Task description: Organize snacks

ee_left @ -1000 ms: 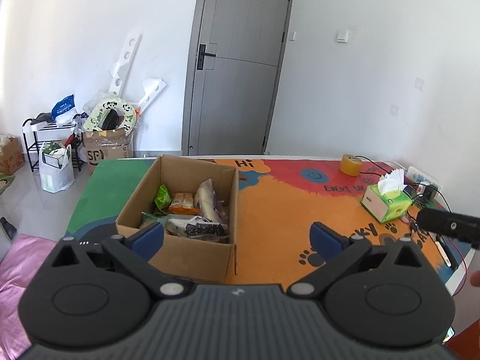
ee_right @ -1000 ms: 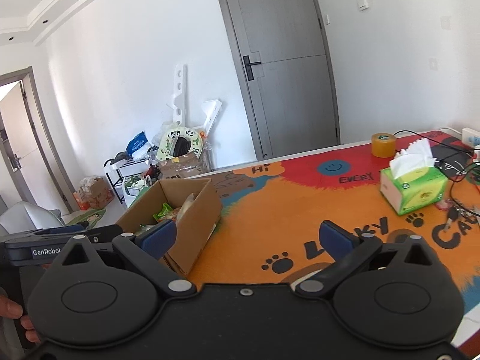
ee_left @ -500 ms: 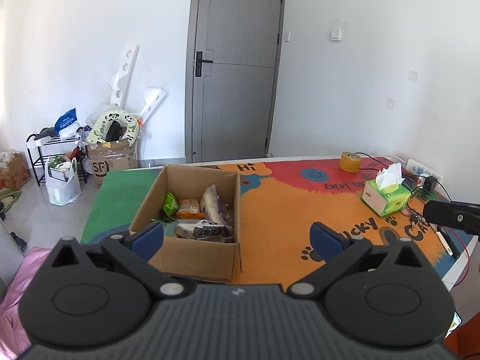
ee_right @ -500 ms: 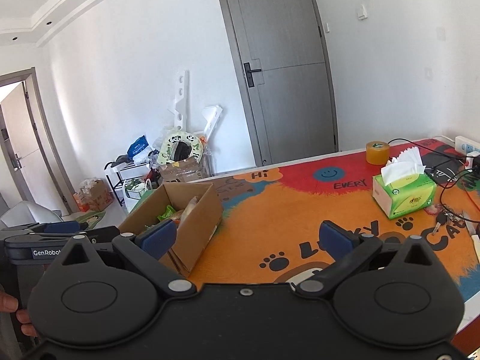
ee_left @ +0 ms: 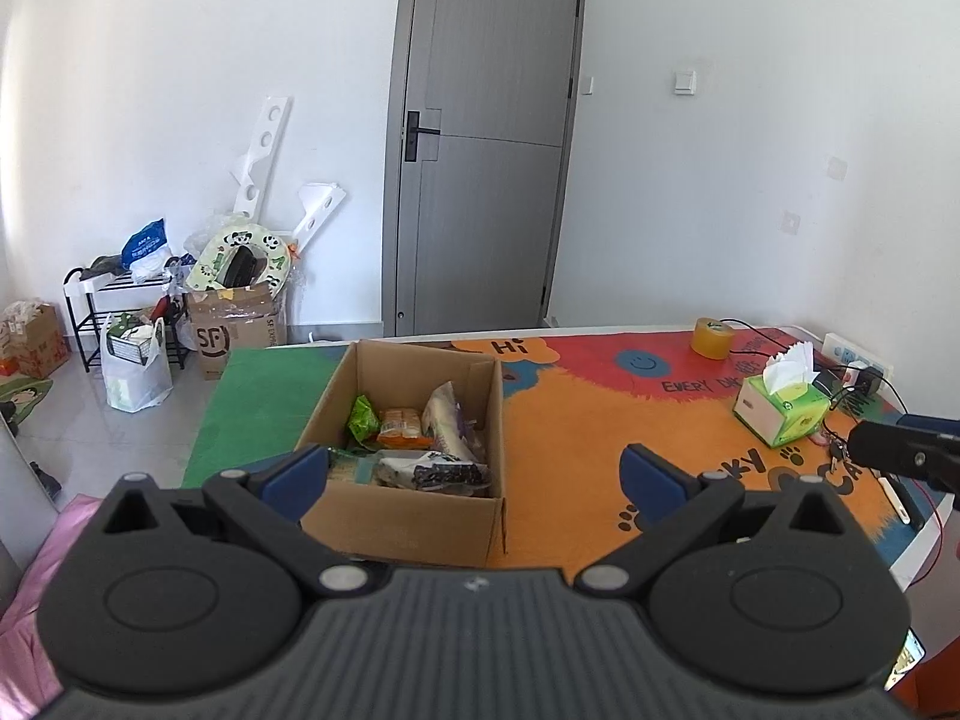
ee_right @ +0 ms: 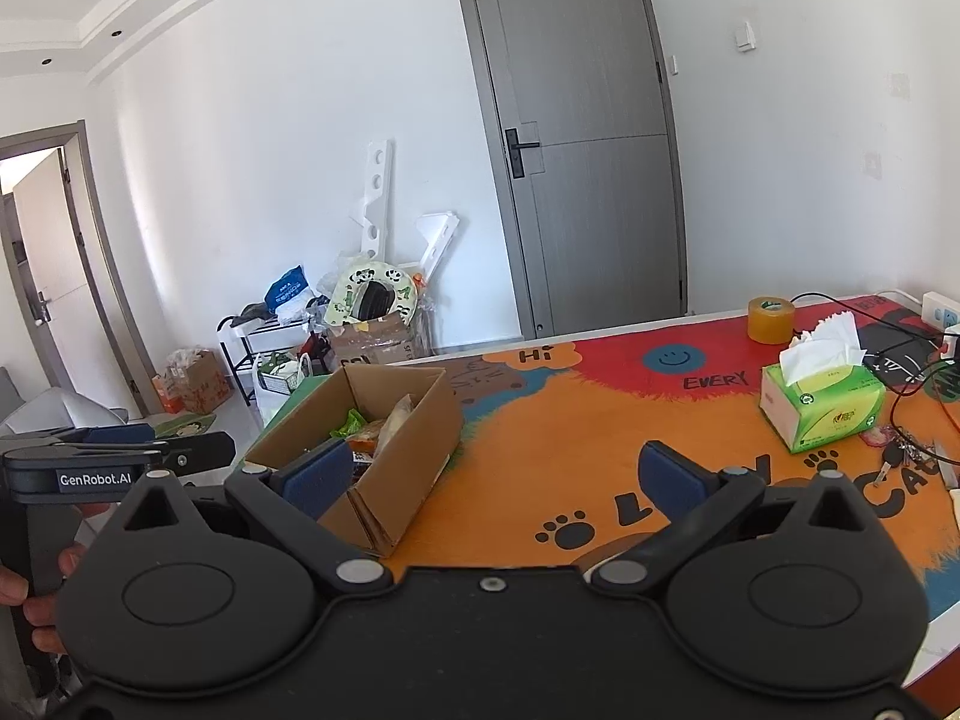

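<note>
While both jaws gape, snack box sits ahead

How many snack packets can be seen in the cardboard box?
5 at least: green packet back left, orange packet beside it, pale bag leaning right, dark-printed packet front right, pale packet front left. Others may lie beneath.

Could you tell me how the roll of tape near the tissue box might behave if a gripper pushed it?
The tape roll lies flat on the mat, so it would probably slide, not roll. It looks rigid and unlikely to deform.
</note>
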Demonstrator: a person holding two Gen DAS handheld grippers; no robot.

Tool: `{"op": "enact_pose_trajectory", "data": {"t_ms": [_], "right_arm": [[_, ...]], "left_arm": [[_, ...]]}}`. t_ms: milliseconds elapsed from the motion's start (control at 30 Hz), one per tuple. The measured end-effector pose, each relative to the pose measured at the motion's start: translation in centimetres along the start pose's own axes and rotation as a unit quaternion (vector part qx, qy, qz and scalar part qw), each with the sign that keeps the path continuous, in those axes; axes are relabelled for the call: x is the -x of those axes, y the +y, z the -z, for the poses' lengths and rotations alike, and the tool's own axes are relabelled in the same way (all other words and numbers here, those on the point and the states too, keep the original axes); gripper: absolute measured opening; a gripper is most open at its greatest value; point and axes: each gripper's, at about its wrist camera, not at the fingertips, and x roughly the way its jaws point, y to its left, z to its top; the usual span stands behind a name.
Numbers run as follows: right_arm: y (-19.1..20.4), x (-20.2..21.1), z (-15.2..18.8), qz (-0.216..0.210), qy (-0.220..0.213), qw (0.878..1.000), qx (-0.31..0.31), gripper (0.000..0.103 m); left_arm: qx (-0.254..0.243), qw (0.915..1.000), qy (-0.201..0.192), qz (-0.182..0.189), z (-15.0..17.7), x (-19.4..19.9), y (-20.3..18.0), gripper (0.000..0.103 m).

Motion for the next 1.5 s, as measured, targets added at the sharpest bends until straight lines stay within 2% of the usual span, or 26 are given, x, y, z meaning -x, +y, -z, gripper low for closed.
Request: {"op": "enact_pose_trajectory", "data": {"t_ms": [667, 1500], "right_arm": [[0.38, 0.13, -0.26, -0.002, 0.005, 1.000, 0.008, 0.103], [0.41, -0.14, -0.28, 0.009, 0.015, 1.000, 0.014, 0.103]], "left_arm": [[-0.007, 0.9999, 0.004, -0.012, 0.09, 0.10, -0.21, 0.103], [-0.005, 0.9999, 0.012, -0.005, 0.16, -0.04, -0.04, 0.103]]}}
